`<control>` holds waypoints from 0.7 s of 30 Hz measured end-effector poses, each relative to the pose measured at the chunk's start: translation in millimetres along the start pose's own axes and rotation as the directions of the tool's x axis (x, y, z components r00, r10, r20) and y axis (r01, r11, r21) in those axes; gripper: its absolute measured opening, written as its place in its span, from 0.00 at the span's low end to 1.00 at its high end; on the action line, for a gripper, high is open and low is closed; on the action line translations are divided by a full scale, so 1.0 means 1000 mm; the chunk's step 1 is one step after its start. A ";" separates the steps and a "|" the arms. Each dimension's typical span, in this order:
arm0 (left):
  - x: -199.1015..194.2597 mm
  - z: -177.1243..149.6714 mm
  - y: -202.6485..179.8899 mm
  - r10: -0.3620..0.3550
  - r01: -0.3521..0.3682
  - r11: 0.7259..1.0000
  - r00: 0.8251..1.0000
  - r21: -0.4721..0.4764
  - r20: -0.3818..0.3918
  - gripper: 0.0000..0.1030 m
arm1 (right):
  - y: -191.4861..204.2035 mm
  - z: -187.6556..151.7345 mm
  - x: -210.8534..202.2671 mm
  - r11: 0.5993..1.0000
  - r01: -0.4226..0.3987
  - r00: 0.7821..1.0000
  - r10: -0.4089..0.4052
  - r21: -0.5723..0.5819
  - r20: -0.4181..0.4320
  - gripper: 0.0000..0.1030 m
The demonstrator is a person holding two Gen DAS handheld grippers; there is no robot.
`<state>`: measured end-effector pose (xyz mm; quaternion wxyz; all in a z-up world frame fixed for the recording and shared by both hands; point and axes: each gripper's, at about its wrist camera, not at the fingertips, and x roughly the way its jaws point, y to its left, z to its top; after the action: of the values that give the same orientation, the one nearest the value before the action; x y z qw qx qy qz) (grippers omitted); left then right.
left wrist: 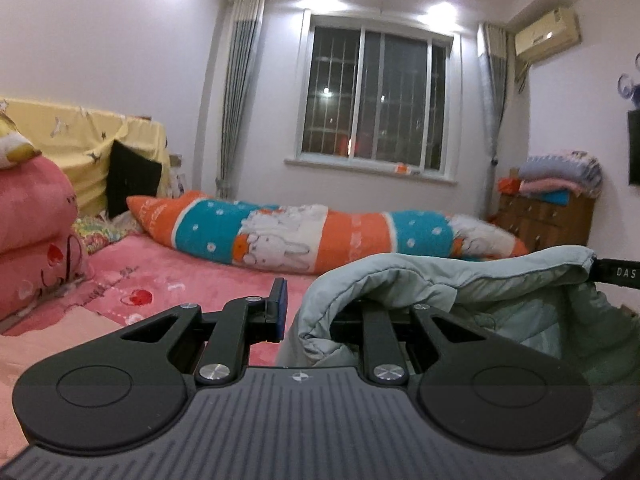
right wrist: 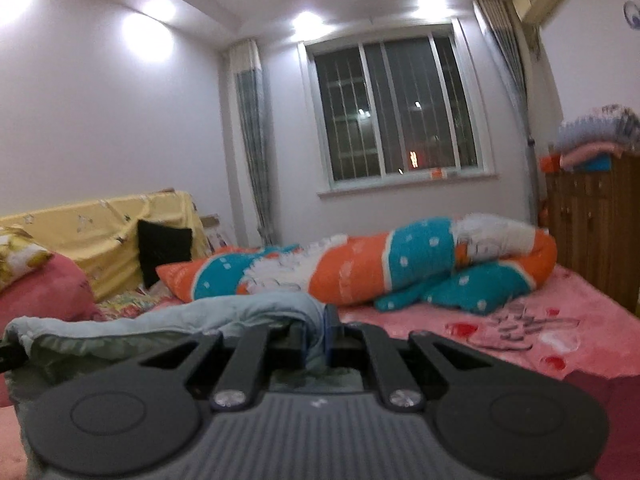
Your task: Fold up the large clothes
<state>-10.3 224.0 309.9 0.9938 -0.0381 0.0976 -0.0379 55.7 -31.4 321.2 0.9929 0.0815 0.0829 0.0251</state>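
A pale green-grey quilted garment (left wrist: 460, 280) hangs stretched between my two grippers, low over the pink bed. In the left wrist view my left gripper (left wrist: 310, 312) is shut on a thick bunched edge of it. Its left blue pad (left wrist: 281, 307) shows, while the cloth hides the other finger. My right gripper's black body (left wrist: 616, 274) grips the garment's far corner. In the right wrist view the garment (right wrist: 160, 320) runs off to the left, and my right gripper (right wrist: 316, 336) is shut on its edge with cloth pinched between the pads. The left gripper (right wrist: 8, 354) peeks in at the left edge.
The pink blanket (left wrist: 120, 280) covers the bed. A rolled orange, teal and white quilt (left wrist: 304, 236) lies across the far side. Stacked pink pillows (left wrist: 32, 248) and a black cushion (left wrist: 132, 180) sit left. A wooden dresser (right wrist: 596, 236) bearing folded blankets stands right.
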 end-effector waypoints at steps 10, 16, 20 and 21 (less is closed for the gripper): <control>0.111 -0.037 0.018 0.053 -0.052 0.999 0.992 0.013 -0.110 0.24 | -0.006 -0.039 0.086 0.998 0.039 0.992 -0.044 -0.043 -0.115 0.07; 0.138 -0.077 0.039 0.097 -0.097 0.995 0.977 0.009 -0.191 0.34 | -0.014 -0.073 0.104 0.993 0.083 0.976 -0.098 -0.084 -0.193 0.49; 0.142 -0.088 0.048 0.131 -0.131 0.991 0.969 0.015 -0.209 0.65 | -0.019 -0.086 0.098 0.990 0.106 0.970 -0.124 -0.095 -0.208 0.71; 0.142 -0.088 0.052 0.137 -0.137 0.990 0.968 0.012 -0.209 0.75 | -0.020 -0.087 0.096 0.990 0.108 0.969 -0.126 -0.095 -0.211 0.72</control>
<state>114.8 257.6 192.2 0.9782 -0.0283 0.2038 0.0271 136.0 -30.9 218.0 0.9802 0.0323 0.1943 -0.0215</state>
